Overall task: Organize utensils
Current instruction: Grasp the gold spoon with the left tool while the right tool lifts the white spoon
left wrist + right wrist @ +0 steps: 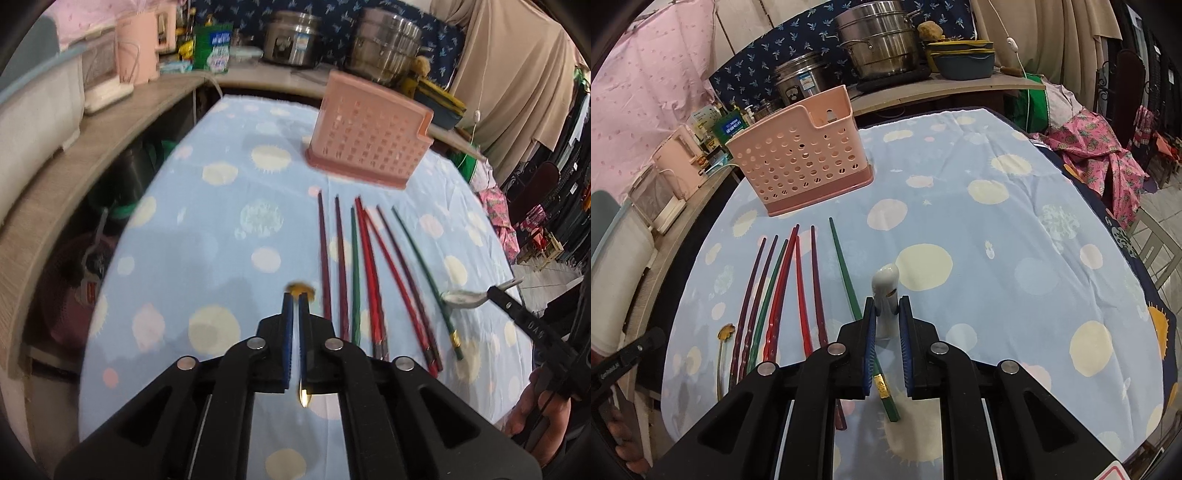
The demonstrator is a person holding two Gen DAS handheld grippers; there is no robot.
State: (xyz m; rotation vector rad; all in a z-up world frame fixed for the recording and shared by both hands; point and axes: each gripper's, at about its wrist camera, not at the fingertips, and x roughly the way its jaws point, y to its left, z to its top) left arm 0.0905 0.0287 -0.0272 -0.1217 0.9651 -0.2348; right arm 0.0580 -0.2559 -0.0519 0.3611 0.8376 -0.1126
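Observation:
A pink perforated utensil holder (pixel 369 133) stands upright at the far side of the blue spotted tablecloth; it also shows in the right wrist view (pixel 803 162). Several red, maroon and green chopsticks (pixel 354 266) lie side by side in front of it, also in the right wrist view (pixel 783 291). My left gripper (pixel 295 299) is shut on a thin gold spoon (pixel 301 288), left of the chopsticks. My right gripper (pixel 886 308) is shut on a white ceramic spoon (pixel 885 291), held above the green chopstick (pixel 846 273). The white spoon also shows in the left wrist view (pixel 461 297).
A wooden counter (pixel 122 122) with steel pots (pixel 384 40), a pink kettle (pixel 135 48) and boxes runs along the table's far and left sides. Pink cloth (pixel 1108 155) lies on a chair (pixel 1156 251) at the table's right edge. The tablecloth (pixel 1015 240) spreads to the right.

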